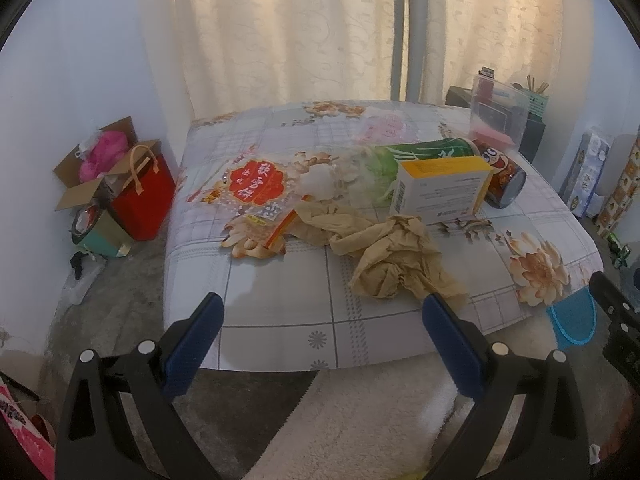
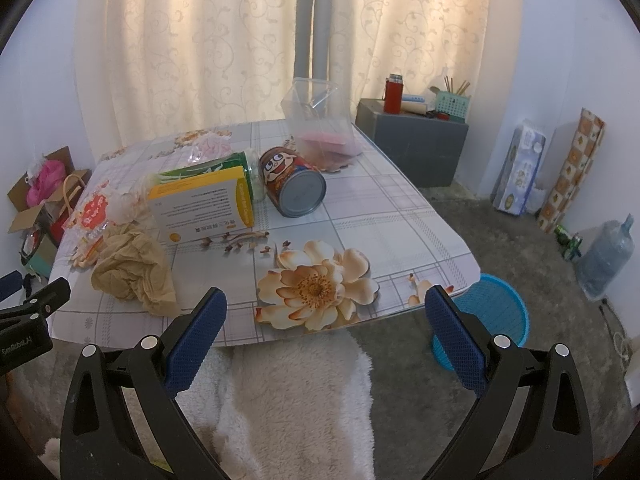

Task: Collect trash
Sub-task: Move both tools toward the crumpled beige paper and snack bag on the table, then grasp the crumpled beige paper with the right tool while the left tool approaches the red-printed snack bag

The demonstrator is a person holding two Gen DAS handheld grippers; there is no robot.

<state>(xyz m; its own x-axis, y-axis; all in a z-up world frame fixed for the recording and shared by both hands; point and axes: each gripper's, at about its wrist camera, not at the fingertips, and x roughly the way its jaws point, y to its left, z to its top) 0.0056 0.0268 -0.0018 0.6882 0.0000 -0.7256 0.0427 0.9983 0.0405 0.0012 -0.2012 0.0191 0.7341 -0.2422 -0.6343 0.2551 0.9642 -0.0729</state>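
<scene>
Left claw (image 1: 322, 314) spread wide, nothing in it, at near edge of tabletop (image 1: 280, 300). Crumpled tan stocking (image 1: 384, 256) lies just ahead, touching its rt finger tip in view. Right claw (image 2: 326, 308) also spread, empty; stocking (image 2: 128, 264) ahead-left of it. Yellow-white box (image 2: 200, 208), cartoon can (image 2: 294, 186) on its side & red snack wrapper (image 1: 256, 184) lie farther back. Blue basket (image 2: 496, 312) on floor by rt corner.
</scene>
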